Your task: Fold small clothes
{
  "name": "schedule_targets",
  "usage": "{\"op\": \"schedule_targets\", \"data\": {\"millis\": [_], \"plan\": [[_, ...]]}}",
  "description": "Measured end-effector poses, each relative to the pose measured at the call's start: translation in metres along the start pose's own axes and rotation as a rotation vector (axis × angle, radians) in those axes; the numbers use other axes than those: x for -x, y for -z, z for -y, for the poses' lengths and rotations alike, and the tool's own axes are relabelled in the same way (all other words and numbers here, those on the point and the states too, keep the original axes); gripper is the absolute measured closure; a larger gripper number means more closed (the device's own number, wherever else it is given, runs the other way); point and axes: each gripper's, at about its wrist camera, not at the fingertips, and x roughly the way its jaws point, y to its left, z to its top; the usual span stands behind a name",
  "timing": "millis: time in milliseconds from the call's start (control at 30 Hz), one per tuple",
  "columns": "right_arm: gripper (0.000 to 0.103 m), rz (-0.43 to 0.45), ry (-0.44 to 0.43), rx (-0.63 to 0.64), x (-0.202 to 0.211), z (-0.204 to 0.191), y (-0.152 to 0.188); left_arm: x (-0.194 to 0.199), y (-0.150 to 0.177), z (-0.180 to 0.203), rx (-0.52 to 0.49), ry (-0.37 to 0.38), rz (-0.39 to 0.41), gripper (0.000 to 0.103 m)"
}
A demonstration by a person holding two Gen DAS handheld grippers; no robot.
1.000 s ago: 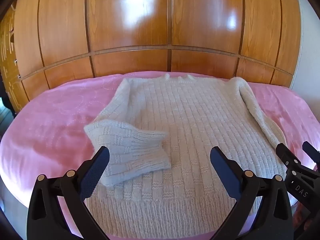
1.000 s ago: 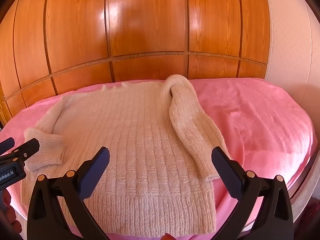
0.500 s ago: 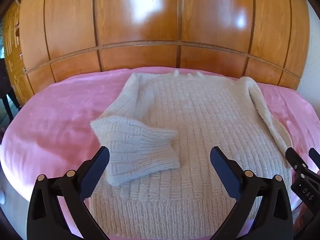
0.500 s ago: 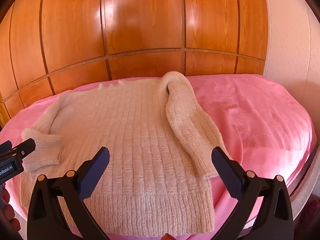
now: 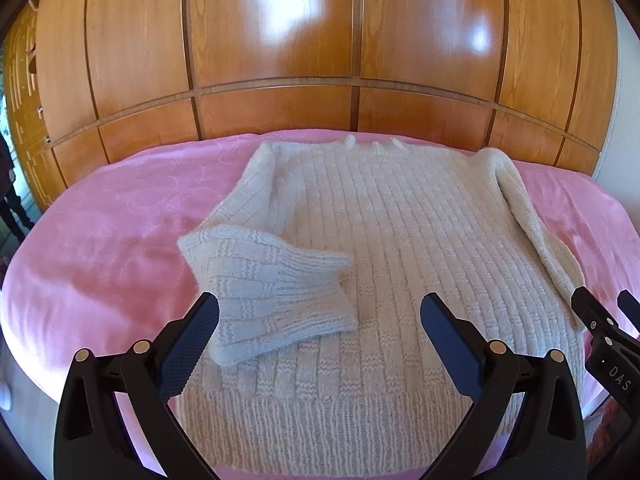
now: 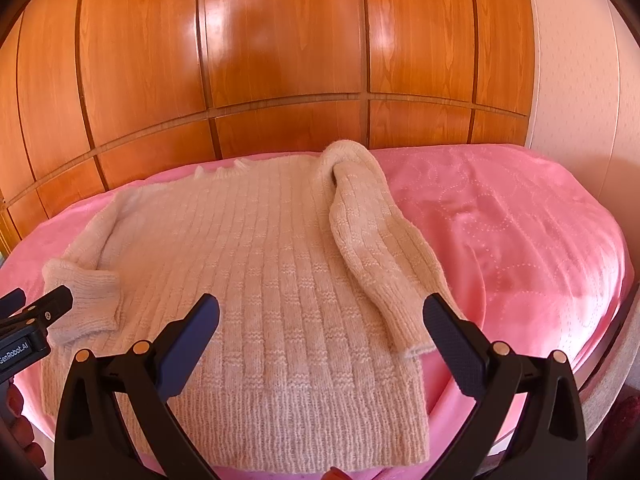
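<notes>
— Left side, findings?
— Left gripper point(image 5: 319, 320) found spread wide, holding nothing, poised above the hem of the cream sweater point(image 5: 384, 248). Left sleeve point(image 5: 268, 284) noted folded inward, cuff lying on the sweater body.

— Centre?
— Sweater laid flat on the pink bedspread point(image 5: 104, 248), collar toward the wooden wardrobe point(image 5: 280, 48).

— Right side?
— Right sleeve point(image 6: 384, 256) seen draped down along the sweater's edge, cuff near the bedspread. Right gripper point(image 6: 321, 320) likewise spread apart, empty, above the lower part of the sweater.
</notes>
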Motion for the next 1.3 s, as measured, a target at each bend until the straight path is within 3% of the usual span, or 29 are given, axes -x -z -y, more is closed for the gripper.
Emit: {"op": "schedule_targets", "data": {"millis": [967,1300], "plan": [[0.002,-0.015,0.023,0.025,-0.012,-0.005,-0.005,-0.025,0.005,-0.008,0.007,-0.060,-0.101,0.003],[0.002,-0.033,0.035,0.027,-0.020,-0.004,-0.002,-0.034,0.004,-0.010,-0.036,-0.008,-0.100,0.003]]}}
